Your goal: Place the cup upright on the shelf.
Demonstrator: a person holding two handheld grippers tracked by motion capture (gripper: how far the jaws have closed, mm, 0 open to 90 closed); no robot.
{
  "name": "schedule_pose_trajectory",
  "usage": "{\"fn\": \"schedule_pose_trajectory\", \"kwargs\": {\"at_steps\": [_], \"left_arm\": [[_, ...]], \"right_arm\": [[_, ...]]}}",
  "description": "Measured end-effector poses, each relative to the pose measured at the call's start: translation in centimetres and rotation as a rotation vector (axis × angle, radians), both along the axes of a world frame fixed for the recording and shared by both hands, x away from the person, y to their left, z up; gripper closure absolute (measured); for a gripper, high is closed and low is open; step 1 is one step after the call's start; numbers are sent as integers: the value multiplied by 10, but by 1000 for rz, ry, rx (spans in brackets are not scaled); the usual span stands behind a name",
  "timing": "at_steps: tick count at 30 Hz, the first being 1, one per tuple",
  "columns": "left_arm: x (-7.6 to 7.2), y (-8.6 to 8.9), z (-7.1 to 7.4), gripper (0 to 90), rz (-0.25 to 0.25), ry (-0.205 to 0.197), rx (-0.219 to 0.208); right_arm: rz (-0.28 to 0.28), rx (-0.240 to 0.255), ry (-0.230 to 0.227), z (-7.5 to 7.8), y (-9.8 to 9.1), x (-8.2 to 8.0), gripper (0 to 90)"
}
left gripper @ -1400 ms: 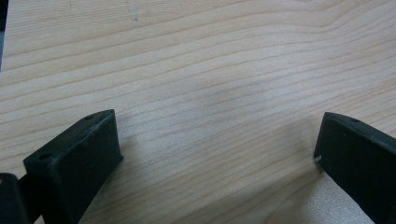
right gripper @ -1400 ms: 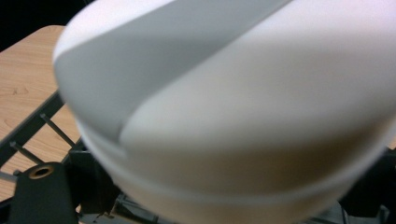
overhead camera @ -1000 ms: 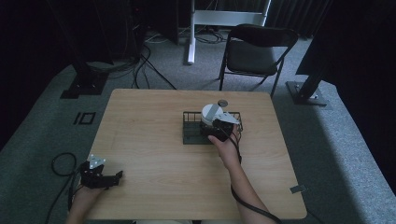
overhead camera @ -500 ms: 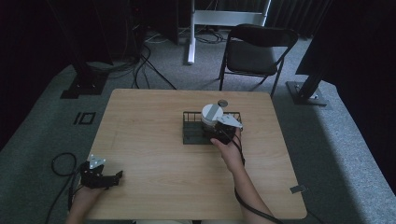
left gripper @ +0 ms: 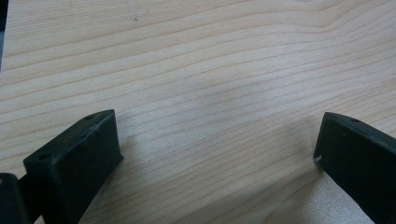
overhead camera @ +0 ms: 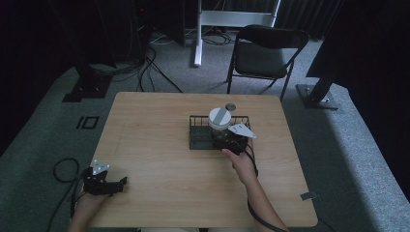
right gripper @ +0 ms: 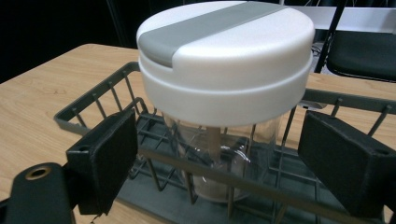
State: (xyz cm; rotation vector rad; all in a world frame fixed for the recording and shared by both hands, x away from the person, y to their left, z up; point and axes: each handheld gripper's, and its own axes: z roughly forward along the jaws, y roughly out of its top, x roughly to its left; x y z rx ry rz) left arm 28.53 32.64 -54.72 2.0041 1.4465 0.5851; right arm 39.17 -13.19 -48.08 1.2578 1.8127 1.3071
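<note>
I have the right gripper [overhead camera: 226, 138] up against the near edge of the black wire basket [overhead camera: 196, 131], which sits a little toward 2 o'clock from the middle of the tabletop [overhead camera: 154, 159]. Standing upright inside it, at its right end, is a clear jar [right gripper: 224, 161] with a white lid [right gripper: 226, 51] crossed by a grey stripe. In the right gripper view my jaws are spread wide, one on each side of the jar just below the lid, with the basket's near rail between me and the glass; neither pad touches it. So I judge the approach is done, but the closing, the grip and whatever follows are all left. My left gripper [overhead camera: 102, 181] rests at the tabletop's 7 o'clock corner, jaws spread over bare wood, holding nothing. A small round object [overhead camera: 230, 106] lies just past the basket at 12 o'clock.
</note>
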Motion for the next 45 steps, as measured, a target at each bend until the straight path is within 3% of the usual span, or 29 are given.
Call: {"fn": "schedule_pose_trajectory", "kwargs": {"at_steps": [26, 45], "left_arm": [[0, 0, 0, 6, 0, 0, 0], [0, 0, 0, 6, 0, 0, 0]], "right_arm": [[19, -3, -12, -9, -28, -35, 120], [-6, -8, 26, -28, -55, -54, 120]]}}
